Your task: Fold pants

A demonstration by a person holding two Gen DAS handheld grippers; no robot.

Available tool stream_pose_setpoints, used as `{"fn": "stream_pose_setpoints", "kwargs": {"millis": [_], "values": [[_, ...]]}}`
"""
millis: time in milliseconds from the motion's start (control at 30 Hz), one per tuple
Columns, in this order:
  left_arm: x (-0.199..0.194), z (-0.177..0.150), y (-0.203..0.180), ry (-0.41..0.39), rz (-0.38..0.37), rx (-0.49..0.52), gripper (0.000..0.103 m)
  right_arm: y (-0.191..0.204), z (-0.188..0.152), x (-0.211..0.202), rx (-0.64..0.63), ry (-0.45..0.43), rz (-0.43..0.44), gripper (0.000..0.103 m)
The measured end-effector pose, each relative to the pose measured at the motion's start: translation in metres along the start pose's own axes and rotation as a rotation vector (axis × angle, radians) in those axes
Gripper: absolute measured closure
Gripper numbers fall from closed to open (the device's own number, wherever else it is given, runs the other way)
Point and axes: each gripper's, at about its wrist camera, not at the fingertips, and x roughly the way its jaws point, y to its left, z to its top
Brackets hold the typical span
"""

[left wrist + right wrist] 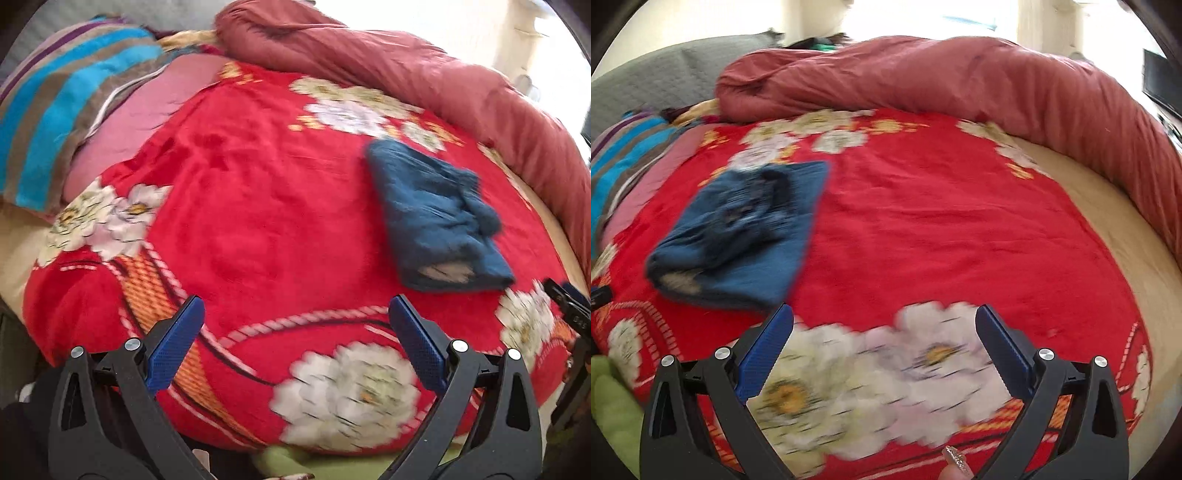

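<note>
The folded blue pants [436,218] lie on the red floral blanket [258,206], at one o'clock beyond the left gripper [295,314] and at ten o'clock from the right gripper [884,321]. Both grippers' fingers stand wide apart, holding nothing, clear of the pants.

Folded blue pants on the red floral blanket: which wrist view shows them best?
The left wrist view: the folded blue pants lie whole, less blurred, on the red floral blanket. The right wrist view shows them whole too, but smeared by motion.
</note>
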Motion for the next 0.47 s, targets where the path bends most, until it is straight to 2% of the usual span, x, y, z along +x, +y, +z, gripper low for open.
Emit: {"fn": "stream_pose_setpoints", "kwargs": {"millis": [67, 200, 300, 400, 467], "values": [[0.006, 0.012, 0.02, 0.009, 0.031, -0.036, 0.01, -0.032, 0.01, 0.01, 0.071, 0.011, -0.05, 0.005], [0.024, 0.055, 0.066, -0.011, 0.15, -0.094, 0.01, -0.095, 0.033, 0.03, 0.166, 0.026, -0.156, 0.005], [0.052, 0.097, 0.098, 0.015, 0.231, -0.124, 0.01, -0.162, 0.054, 0.049, 0.259, 0.045, -0.286, 0.005], [0.086, 0.127, 0.116, 0.072, 0.263, -0.151, 0.01, -0.212, 0.07, 0.065, 0.308, 0.057, -0.368, 0.005], [0.11, 0.144, 0.123, 0.101, 0.263, -0.15, 0.009, -0.246, 0.082, 0.086, 0.345, 0.112, -0.409, 0.005]]}}
